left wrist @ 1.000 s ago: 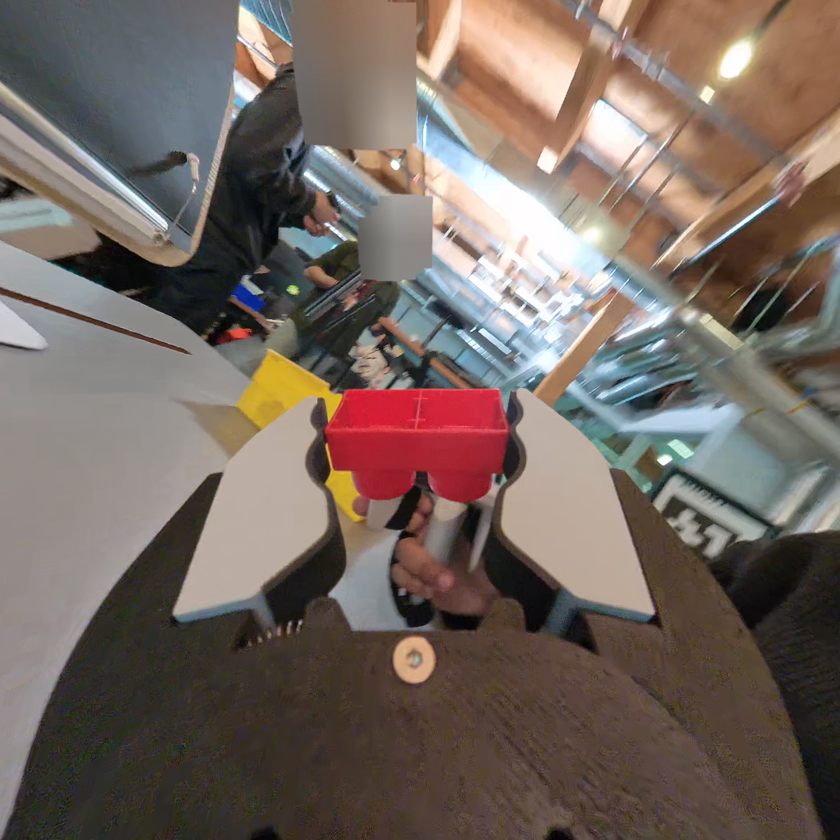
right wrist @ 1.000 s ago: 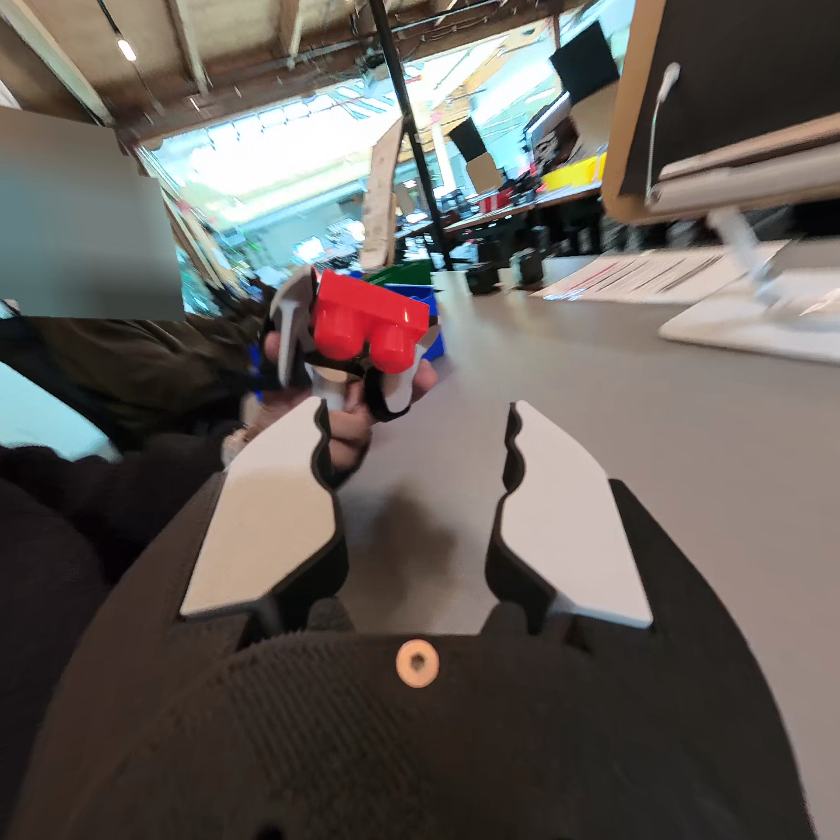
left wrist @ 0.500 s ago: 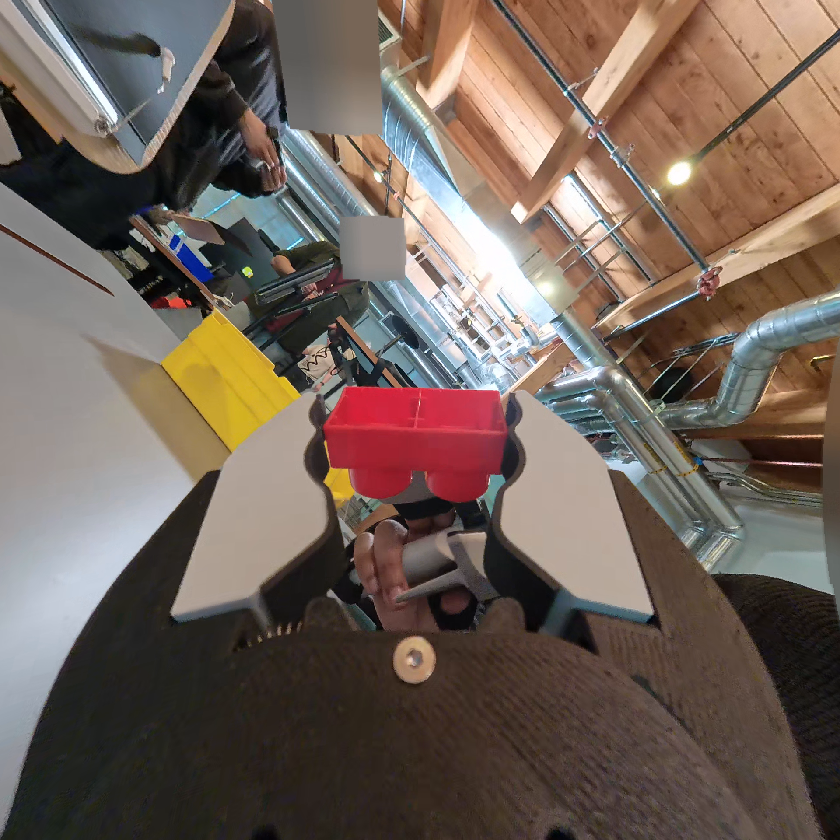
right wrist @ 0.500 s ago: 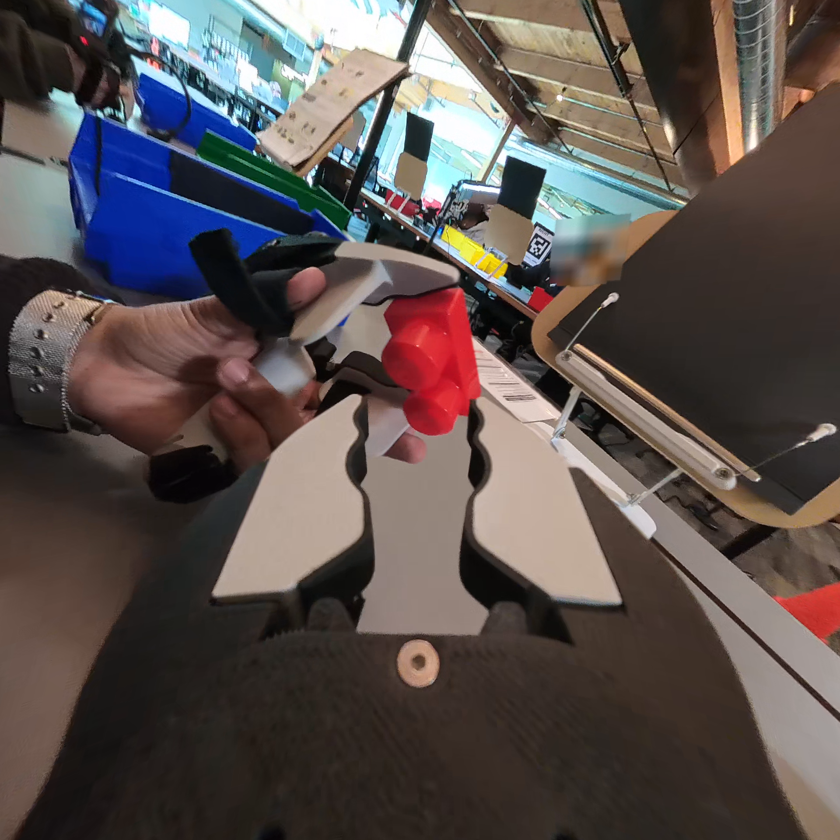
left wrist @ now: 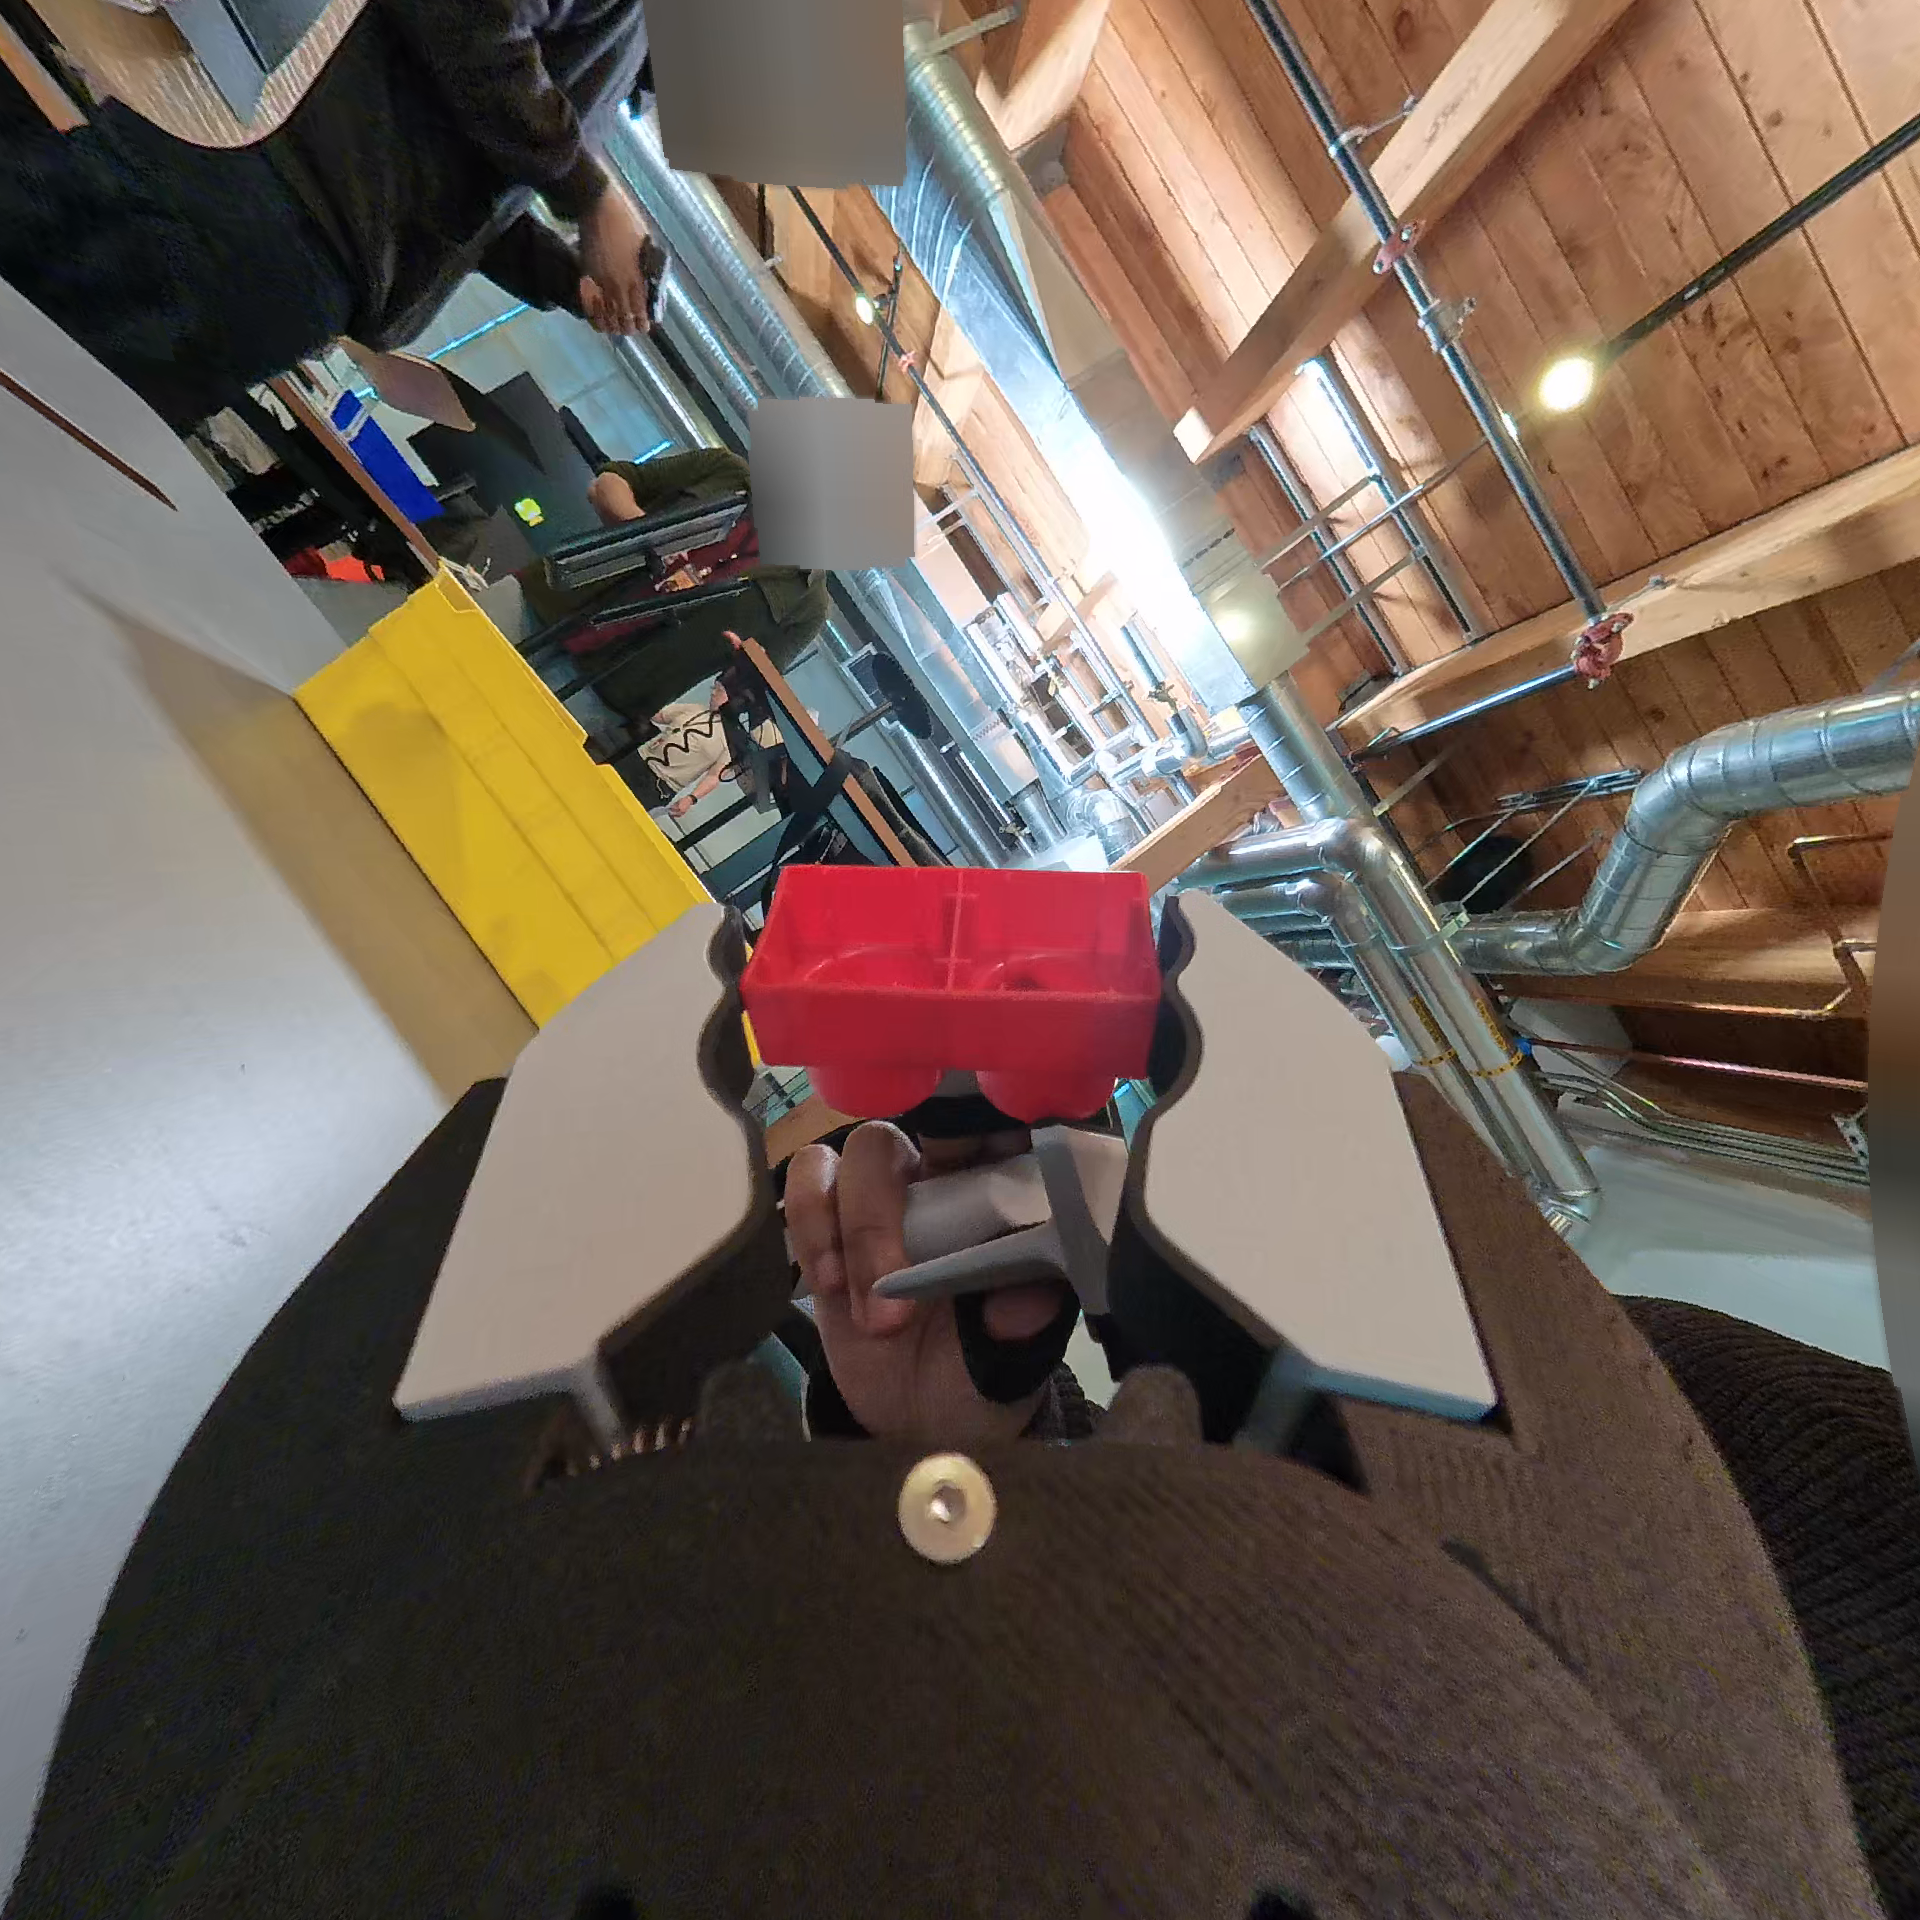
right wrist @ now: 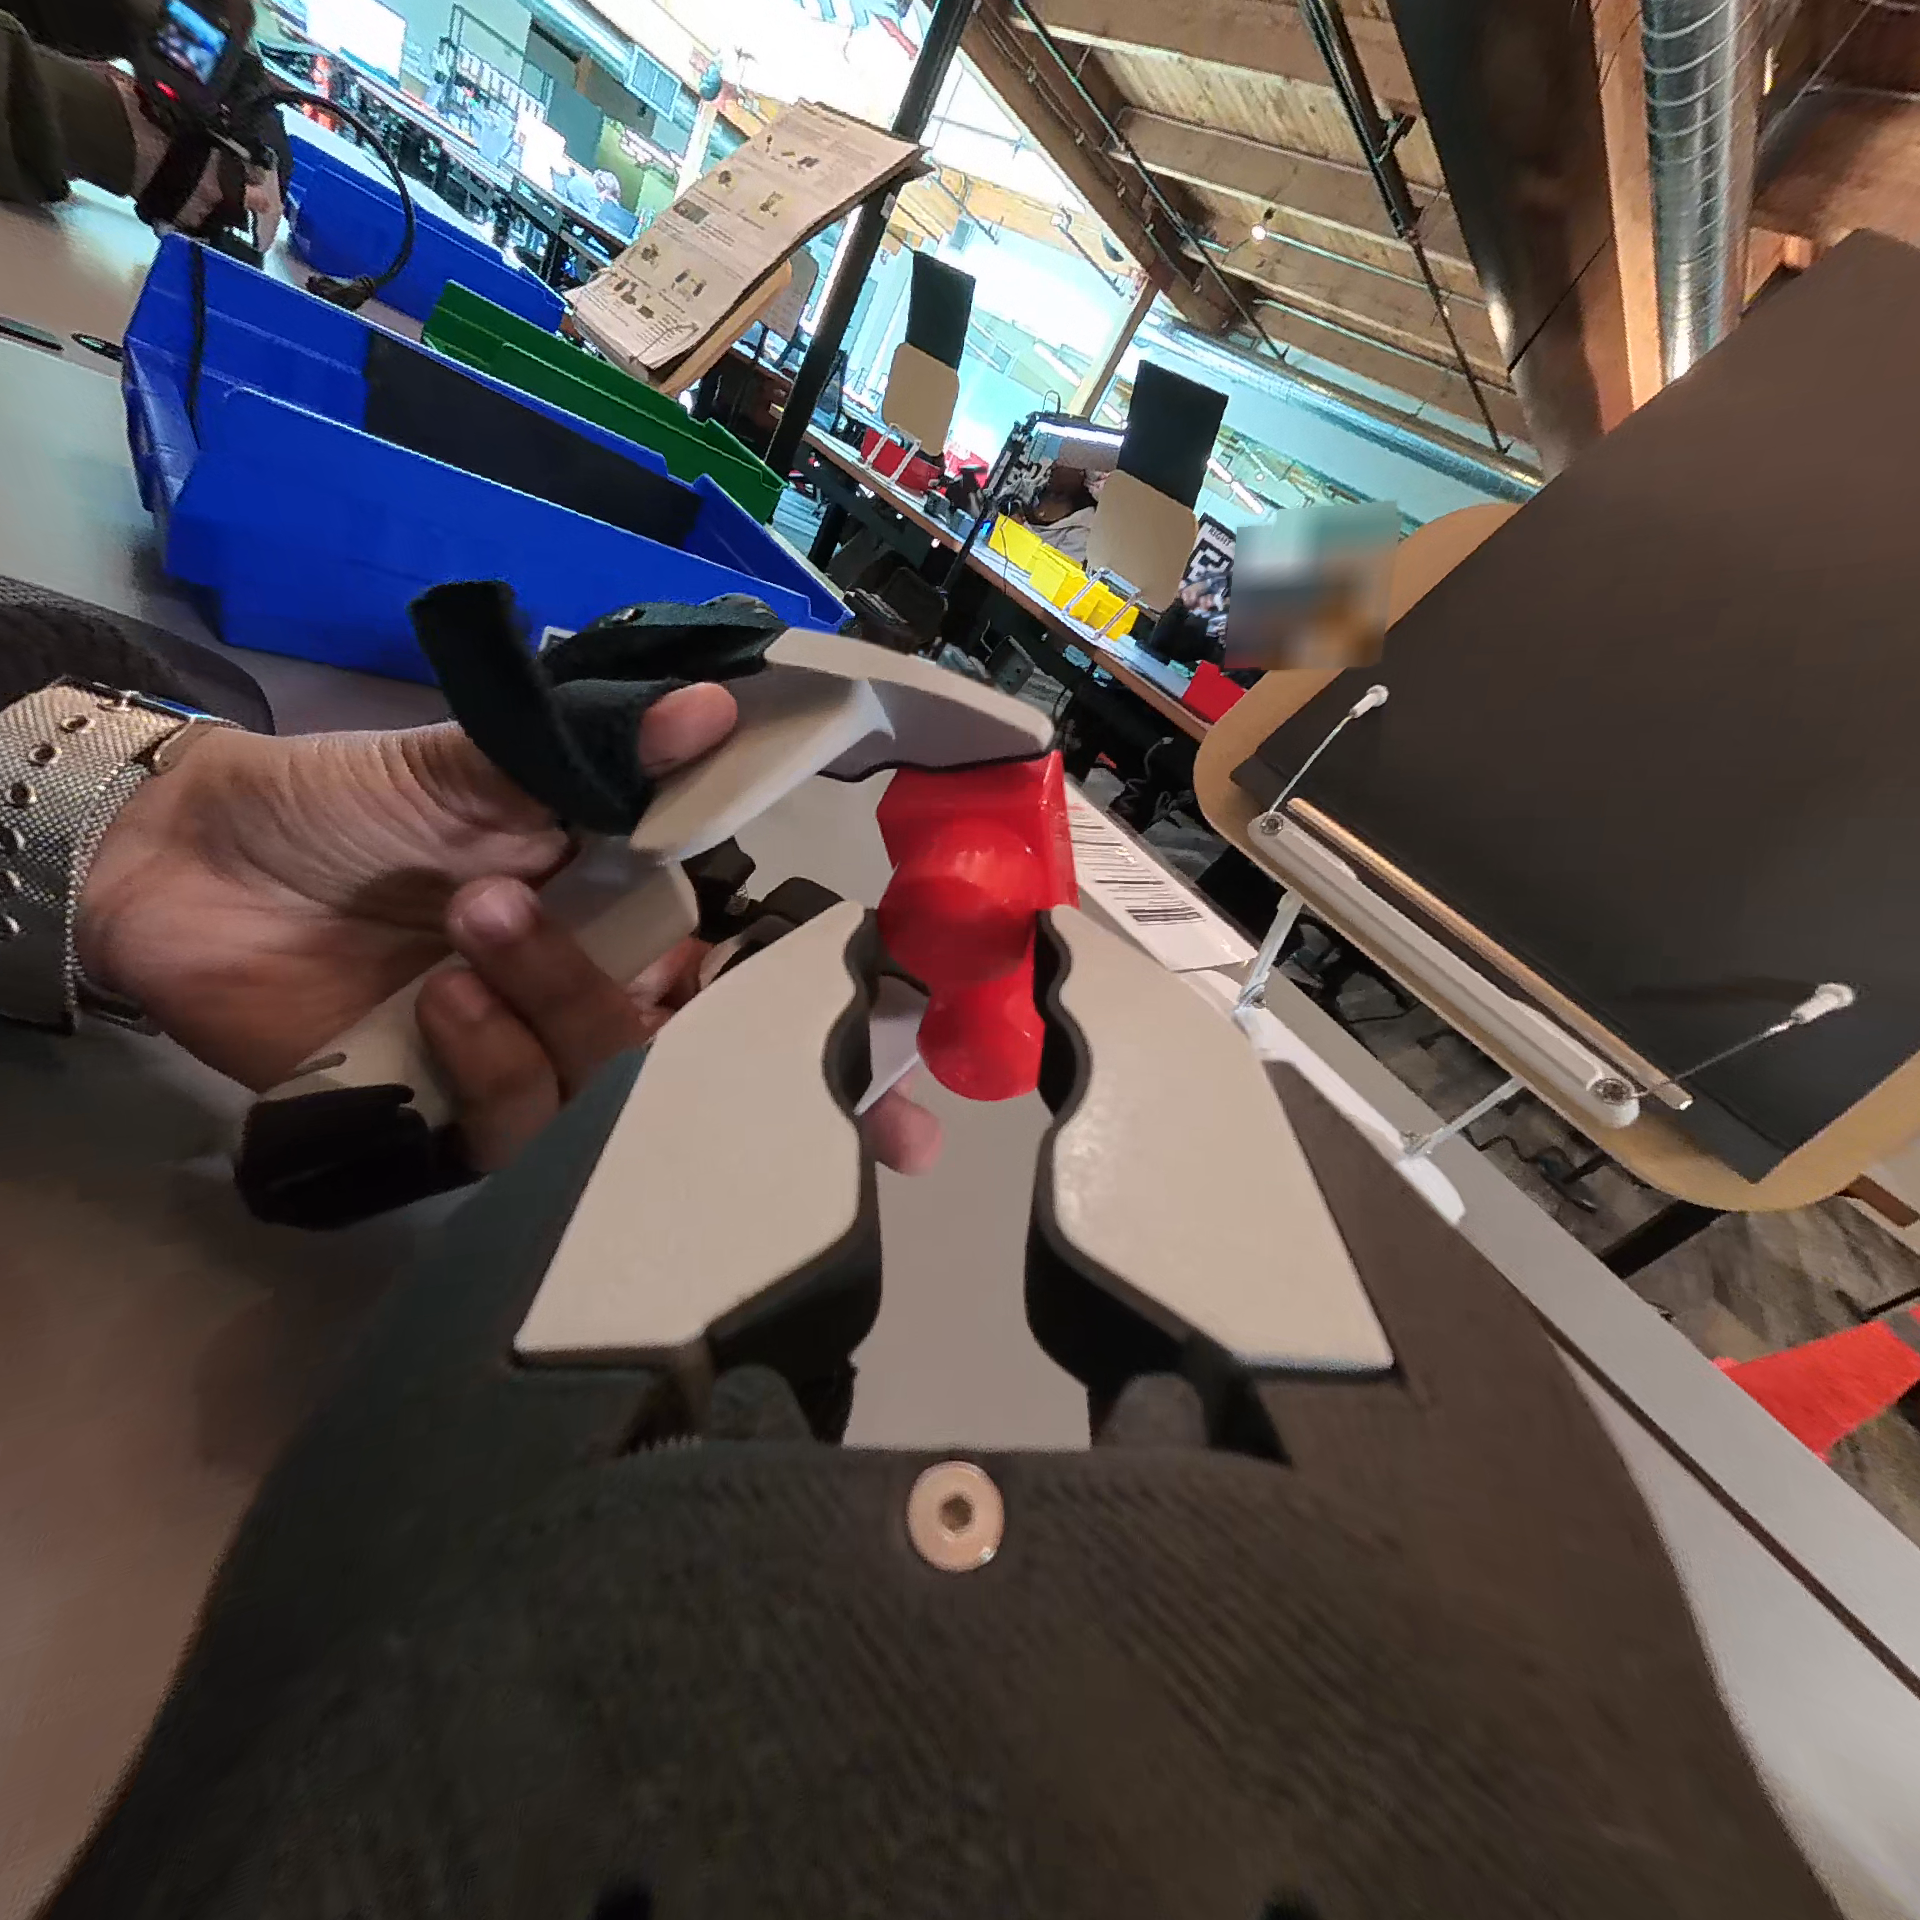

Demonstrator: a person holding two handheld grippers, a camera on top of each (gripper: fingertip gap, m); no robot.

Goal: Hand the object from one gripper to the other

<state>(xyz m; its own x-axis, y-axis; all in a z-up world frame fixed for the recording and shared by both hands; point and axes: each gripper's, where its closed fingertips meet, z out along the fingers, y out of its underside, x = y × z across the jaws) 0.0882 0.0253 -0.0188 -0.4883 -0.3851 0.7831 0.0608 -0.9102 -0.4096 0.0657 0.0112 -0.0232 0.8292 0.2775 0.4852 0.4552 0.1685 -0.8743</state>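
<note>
Right, my left gripper is clamped on the red toy brick, one grey finger pressed to each short end. The brick is glossy moulded plastic, hollow with a thin dividing rib on the side facing my camera, and two rounded studs point back toward me. The fingers are flat matte grey plates with wavy black inner edges, set in a coarse dark knitted cover.

From the right wrist view, the brick stands with its studs aimed at the right gripper, whose tips flank the nearer stud. The jaws stand narrowly apart; the right tip looks to touch the stud, the left tip shows a slim gap, so I cannot tell whether it truly grips. A bare hand with black straps holds the left gripper's handle above the grey table. Blue bins sit behind it.

Half a second ago the right fingers stood short of the brick; now the stud sits between them. The left grip is unchanged.
</note>
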